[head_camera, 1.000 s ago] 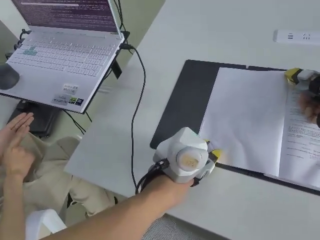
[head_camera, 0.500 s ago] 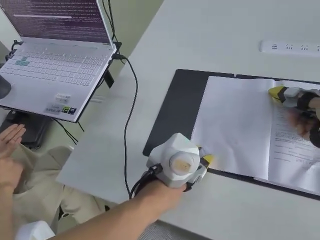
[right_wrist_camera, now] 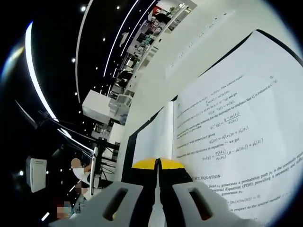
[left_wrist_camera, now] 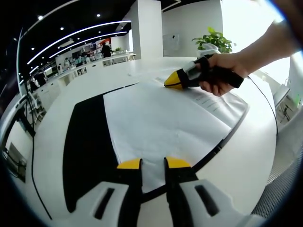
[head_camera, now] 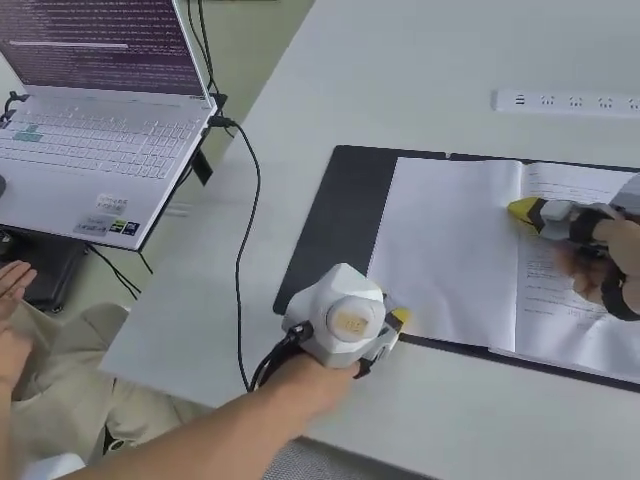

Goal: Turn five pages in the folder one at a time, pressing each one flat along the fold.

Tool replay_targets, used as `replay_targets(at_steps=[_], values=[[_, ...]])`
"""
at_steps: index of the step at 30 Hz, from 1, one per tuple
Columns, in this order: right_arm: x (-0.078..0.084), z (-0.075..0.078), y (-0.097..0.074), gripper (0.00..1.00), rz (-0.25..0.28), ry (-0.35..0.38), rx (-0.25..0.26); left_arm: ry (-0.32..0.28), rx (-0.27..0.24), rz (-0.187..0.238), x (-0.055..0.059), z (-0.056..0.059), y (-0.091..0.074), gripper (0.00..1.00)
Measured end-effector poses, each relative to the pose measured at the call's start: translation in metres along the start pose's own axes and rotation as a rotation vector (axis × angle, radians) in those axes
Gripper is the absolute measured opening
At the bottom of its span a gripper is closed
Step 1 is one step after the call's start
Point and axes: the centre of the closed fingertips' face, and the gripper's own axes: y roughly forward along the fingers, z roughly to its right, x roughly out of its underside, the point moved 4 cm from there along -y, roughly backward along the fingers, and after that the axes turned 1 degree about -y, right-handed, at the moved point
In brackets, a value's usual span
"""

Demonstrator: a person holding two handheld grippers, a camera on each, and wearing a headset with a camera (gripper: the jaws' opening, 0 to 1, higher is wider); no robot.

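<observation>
Left of the work, a laptop sits on a raised stand off the table edge, and its black cable trails across the table's left strip, passing near the folder's left side and running down toward the near edge beside the person's forearm. A power strip lies at the far side, well apart from the folder, and another person's hand shows at the lower left, off the table. A potted plant stands in the background of the left gripper view. Bare tabletop lies between the folder and the power strip, and a narrower bare band runs along the near edge. The black folder lies open and flat; its left cover shows dark beyond the blank page, which lies turned over onto that side. The printed page lies on the right half, with lines of text and formulas. The left gripper rests at the near edge of the blank page, close to the folder's lower rim, its jaws parted by a narrow gap with nothing seen between them. The right gripper has its jaws pressed together, yellow tips down on the paper at the fold where blank and printed pages meet.
</observation>
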Motion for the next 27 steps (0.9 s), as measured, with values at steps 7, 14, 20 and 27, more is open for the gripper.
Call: replay_targets(at_steps=[7, 14, 20, 27], values=[[0.010, -0.001, -0.009, 0.00, -0.008, 0.006, -0.008, 0.001, 0.000, -0.001, 0.000, 0.000, 0.000, 0.16], [0.019, -0.002, -0.017, 0.00, -0.017, 0.014, -0.021, 0.000, 0.000, 0.001, 0.000, 0.000, 0.000, 0.16], [0.029, -0.007, -0.026, 0.00, -0.028, 0.024, -0.033, 0.001, 0.000, 0.000, 0.000, -0.001, -0.001, 0.16], [0.042, -0.008, -0.034, 0.00, -0.065, 0.035, -0.056, -0.002, -0.001, 0.003, -0.001, -0.001, -0.001, 0.16]])
